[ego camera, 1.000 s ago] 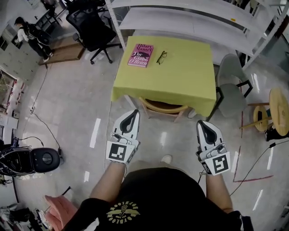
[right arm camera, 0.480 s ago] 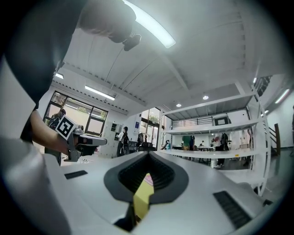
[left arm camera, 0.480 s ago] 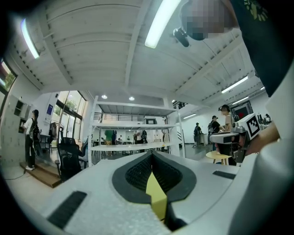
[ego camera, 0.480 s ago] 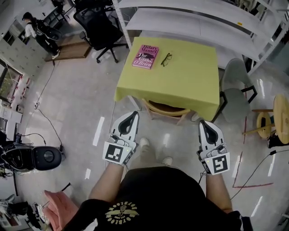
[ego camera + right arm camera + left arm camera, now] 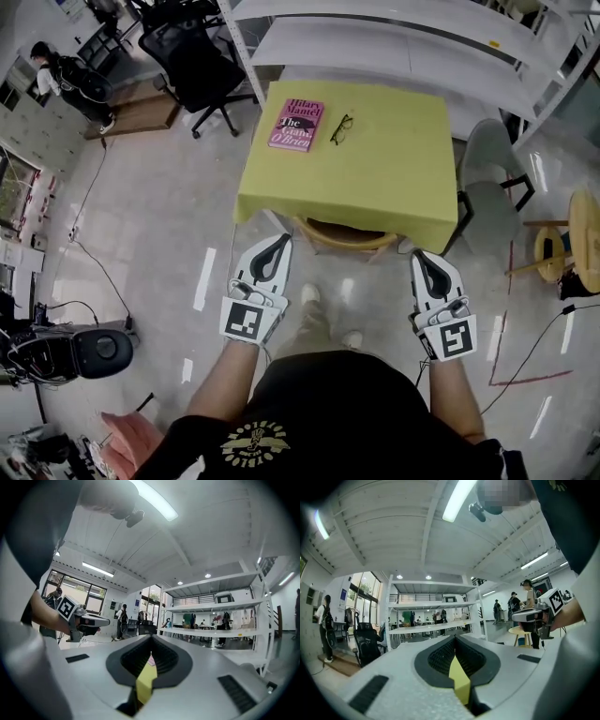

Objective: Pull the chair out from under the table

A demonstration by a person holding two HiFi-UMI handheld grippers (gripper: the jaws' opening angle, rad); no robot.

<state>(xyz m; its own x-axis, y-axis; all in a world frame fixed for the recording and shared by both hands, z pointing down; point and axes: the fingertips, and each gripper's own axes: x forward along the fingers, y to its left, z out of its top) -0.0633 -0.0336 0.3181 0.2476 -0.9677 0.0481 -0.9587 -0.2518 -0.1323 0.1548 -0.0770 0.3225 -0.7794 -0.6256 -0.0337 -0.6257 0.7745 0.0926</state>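
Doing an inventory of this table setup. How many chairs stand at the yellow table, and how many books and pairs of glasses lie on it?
Chairs: 2, wooden chair and grey chair
Books: 1, pink book
Glasses: 1
Total: 4

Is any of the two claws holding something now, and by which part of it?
Nothing is held. The left claw and the right claw are both shut and empty, apart from the chair under the table.
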